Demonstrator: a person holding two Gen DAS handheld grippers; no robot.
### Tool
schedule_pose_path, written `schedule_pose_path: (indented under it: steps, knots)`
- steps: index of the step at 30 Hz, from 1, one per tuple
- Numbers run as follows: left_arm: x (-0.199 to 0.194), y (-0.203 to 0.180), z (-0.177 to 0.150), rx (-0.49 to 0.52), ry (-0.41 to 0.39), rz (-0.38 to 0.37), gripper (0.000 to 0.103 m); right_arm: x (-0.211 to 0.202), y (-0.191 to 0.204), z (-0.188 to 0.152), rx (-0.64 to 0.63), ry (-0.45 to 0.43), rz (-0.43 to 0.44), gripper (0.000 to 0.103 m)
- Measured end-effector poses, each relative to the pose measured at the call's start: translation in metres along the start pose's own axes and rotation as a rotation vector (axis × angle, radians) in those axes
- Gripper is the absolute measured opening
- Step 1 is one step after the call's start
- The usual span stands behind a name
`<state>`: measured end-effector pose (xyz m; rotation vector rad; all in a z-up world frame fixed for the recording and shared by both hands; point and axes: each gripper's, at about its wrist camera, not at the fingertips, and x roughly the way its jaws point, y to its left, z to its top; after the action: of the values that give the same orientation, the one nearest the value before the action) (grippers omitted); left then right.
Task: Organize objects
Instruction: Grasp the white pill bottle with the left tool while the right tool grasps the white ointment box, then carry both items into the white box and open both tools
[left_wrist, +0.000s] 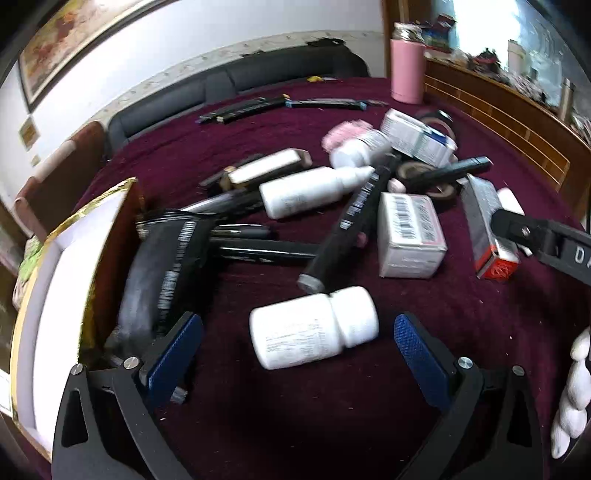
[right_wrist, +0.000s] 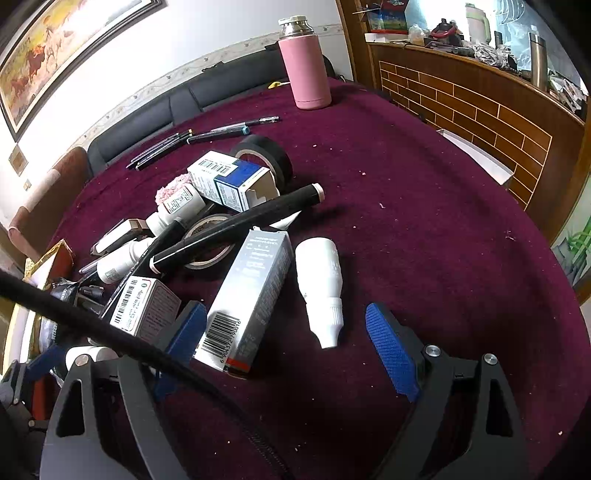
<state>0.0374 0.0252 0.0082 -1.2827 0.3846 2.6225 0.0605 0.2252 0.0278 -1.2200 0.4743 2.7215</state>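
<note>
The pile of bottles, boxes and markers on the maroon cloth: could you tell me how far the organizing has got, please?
Done: a few pens lie side by side near the pink thermos.
In hand: nothing. The left gripper is open around a white pill bottle; the right gripper is open around a grey carton and white dropper bottle.
Left: most of the pile.

A white pill bottle (left_wrist: 314, 326), a slim grey carton (right_wrist: 251, 291), a white dropper bottle (right_wrist: 321, 288) and black markers (left_wrist: 351, 218) lie jumbled on the maroon tabletop (right_wrist: 424, 206).
</note>
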Motion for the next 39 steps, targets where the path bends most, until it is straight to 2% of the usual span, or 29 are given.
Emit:
schedule_pose_path:
  steps: [1,2,4,6,8,10,14,16,19,20,21,22,25,30,34,37,39]
  knots:
    - [0.002,-0.002,0.000,0.010,0.011,-0.012,0.064,0.000,0.000,0.000,0.000,-0.001,-0.004,0.089]
    - [0.002,-0.002,0.000,0.007,0.013,-0.063,0.056,0.000,0.000,0.000,0.000,-0.001,-0.007,0.089]
    - [0.001,0.001,0.000,-0.018,0.018,-0.106,0.056,-0.003,0.001,0.000,-0.006,-0.015,-0.014,0.089]
    - [-0.002,0.006,-0.002,-0.043,0.013,-0.149,0.056,-0.015,0.006,0.000,-0.037,-0.064,-0.021,0.089]
    - [-0.008,0.013,-0.003,-0.071,0.007,-0.184,0.056,-0.026,0.017,0.000,-0.095,-0.080,0.009,0.089]
    - [-0.020,0.021,-0.005,-0.086,-0.017,-0.196,0.056,-0.036,0.037,0.003,-0.178,-0.057,0.076,0.087]
    - [-0.045,0.044,-0.010,-0.147,-0.061,-0.217,0.056,-0.035,0.076,0.007,-0.280,-0.005,0.115,0.083]
    - [-0.056,0.056,-0.013,-0.161,-0.083,-0.209,0.056,-0.021,0.091,0.006,-0.306,0.050,0.111,0.066]
    - [-0.068,0.074,-0.020,-0.187,-0.107,-0.194,0.056,0.010,0.110,0.001,-0.324,0.146,0.061,0.061]
    - [-0.070,0.078,-0.022,-0.193,-0.112,-0.193,0.056,0.017,0.111,-0.001,-0.323,0.165,0.044,0.054]
    - [-0.073,0.084,-0.024,-0.204,-0.119,-0.193,0.056,0.026,0.112,-0.001,-0.314,0.186,0.032,0.037]
    - [-0.076,0.087,-0.026,-0.212,-0.124,-0.194,0.056,0.031,0.111,-0.002,-0.288,0.206,0.036,0.036]
    - [-0.085,0.104,-0.034,-0.236,-0.143,-0.190,0.056,0.016,0.098,0.002,-0.192,0.190,0.105,0.034]
    - [-0.100,0.134,-0.039,-0.263,-0.182,-0.170,0.056,-0.024,0.101,0.013,-0.200,0.142,0.148,0.034]
    - [-0.109,0.163,-0.032,-0.283,-0.219,-0.121,0.056,-0.048,0.138,0.028,-0.247,0.142,0.272,0.034]
    - [-0.106,0.183,-0.019,-0.287,-0.234,-0.056,0.056,-0.040,0.177,0.041,-0.266,0.195,0.374,0.034]
    - [-0.096,0.198,-0.007,-0.285,-0.232,0.001,0.056,-0.032,0.202,0.045,-0.281,0.219,0.412,0.034]
